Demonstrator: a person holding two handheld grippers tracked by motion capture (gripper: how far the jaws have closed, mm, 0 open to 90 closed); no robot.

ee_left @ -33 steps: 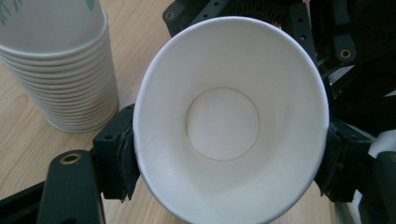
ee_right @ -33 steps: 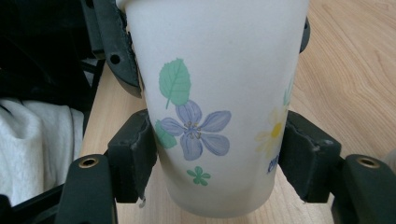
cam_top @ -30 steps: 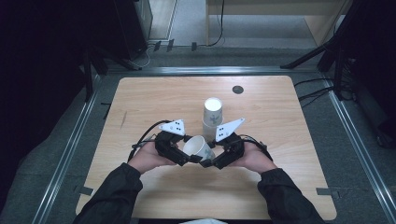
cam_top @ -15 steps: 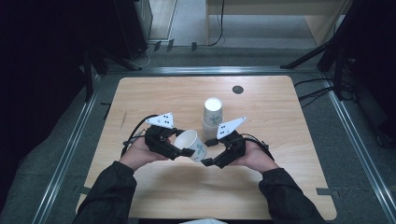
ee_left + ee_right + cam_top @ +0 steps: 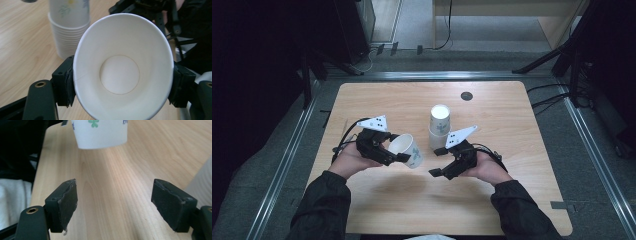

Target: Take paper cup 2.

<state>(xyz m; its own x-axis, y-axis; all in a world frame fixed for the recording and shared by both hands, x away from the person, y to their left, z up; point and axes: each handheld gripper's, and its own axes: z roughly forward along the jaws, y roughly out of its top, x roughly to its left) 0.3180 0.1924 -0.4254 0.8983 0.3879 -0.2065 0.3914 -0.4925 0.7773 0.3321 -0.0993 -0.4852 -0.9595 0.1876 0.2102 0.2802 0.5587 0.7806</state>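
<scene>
Black gripper [image 5: 399, 156], grey plate, dark sleeves [image 5: 319, 207]

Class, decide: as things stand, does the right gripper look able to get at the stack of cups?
Probably yes. The right gripper has open, empty jaws, and the stack of cups stands just beyond it with nothing between.

White paper cup [image 5: 408, 150], green print, tipped sideways off table, rim squeezed oval; print motif perhaps clover.
</scene>
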